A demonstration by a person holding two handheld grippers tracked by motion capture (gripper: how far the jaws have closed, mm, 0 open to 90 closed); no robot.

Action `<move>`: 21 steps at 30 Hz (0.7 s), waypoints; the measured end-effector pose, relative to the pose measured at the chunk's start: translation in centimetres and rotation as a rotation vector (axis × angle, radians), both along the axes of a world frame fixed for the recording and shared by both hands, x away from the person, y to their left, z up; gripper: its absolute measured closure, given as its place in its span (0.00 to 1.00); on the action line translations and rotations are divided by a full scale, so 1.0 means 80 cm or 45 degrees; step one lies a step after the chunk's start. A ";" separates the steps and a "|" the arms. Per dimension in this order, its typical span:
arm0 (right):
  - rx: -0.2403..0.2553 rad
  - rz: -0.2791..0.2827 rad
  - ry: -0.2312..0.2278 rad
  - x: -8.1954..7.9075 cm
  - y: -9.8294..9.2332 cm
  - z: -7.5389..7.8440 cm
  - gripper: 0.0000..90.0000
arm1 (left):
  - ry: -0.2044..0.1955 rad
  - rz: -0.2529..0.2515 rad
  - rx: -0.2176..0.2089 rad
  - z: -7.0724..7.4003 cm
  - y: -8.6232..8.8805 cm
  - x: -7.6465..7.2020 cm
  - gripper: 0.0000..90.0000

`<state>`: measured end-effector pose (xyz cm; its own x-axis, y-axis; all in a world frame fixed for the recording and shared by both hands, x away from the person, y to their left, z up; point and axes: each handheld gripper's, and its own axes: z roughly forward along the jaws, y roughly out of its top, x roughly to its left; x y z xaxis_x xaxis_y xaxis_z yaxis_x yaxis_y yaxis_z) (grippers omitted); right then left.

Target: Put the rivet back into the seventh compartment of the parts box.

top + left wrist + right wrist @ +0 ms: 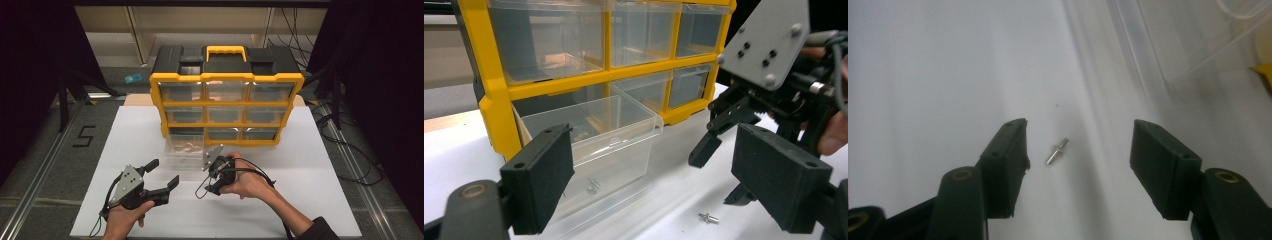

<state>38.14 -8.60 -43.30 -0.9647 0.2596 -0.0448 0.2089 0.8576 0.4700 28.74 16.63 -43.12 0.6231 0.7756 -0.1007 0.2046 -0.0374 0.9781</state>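
Nearest to me, my left gripper (161, 181) rests low over the white table (310, 200), jaws apart and empty. I judge it parked there to stay out of the way while keeping its camera on the working area.

Just ahead and to the right, my right gripper (207, 190) points steeply down at the table. Its jaws stand apart with nothing gripped. In the right gripper view the small metal pin (1056, 150) lies flat on the table between the two pads, touching neither and nearer the left pad (1007, 150). The jaws straddle it this way, I judge, so that closing will take it across its shank. The left gripper view shows the same pin (708, 217) loose on the table below the right gripper.

Beyond the pin sits the clear drawer (599, 135), pulled out of the organiser and set on the table in front of it, open top upward. A few small metal parts (593, 186) lie on its floor. I judge it stands there as the receptacle for the pin.

Farthest is the yellow organiser (226, 105), upright at the far side of the table, its bottom-left bay empty and its other clear drawers in place.
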 end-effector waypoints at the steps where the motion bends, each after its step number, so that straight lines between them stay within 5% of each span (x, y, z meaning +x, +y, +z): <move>1: -0.005 -0.007 0.008 0.000 0.000 -0.004 0.47 | -0.001 -0.001 -0.001 0.000 0.000 0.000 0.18; 14: -0.042 0.002 0.044 0.000 0.005 -0.017 0.52 | -0.001 0.001 0.003 0.000 0.000 0.000 0.18; 21: -0.067 -0.002 0.083 0.005 0.010 -0.029 0.66 | 0.000 -0.001 0.003 0.000 0.000 0.000 0.19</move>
